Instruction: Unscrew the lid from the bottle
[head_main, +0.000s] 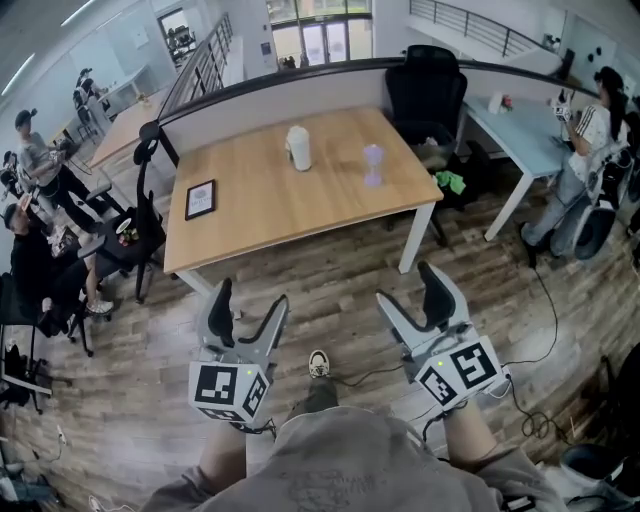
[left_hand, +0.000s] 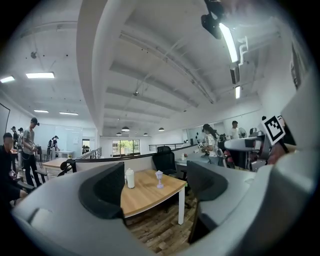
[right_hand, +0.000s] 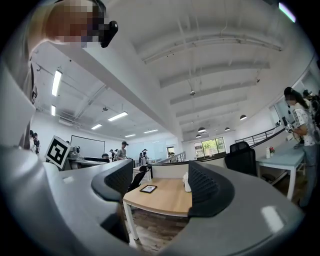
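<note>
Open-plan office with a wood-plank floor, white ceiling beams and strip lights overhead. In the middle, a light wooden table on white legs, backed by a low partition with a dark top edge.

On the table, toward its far side, the white bottle, upright and well apart from both grippers. To its right and apart from it, a small pale purple lantern-shaped ornament. Near the table's left edge, a dark-framed panel lying flat.

Behind the far right corner, a black office chair. Beyond that, a pale blue table with a person beside it. At far left, several more people near another wooden table. Along the back, a railing.

Left gripper and right gripper side by side, low over the floor, short of the table's near edge and pointing toward it. Jaws of both wide apart, gripping nothing, with only the distant table showing in the gap. Neither touching anything.

On the floor between the grippers, a shoe. At right, a dark cable trailing across the boards.
</note>
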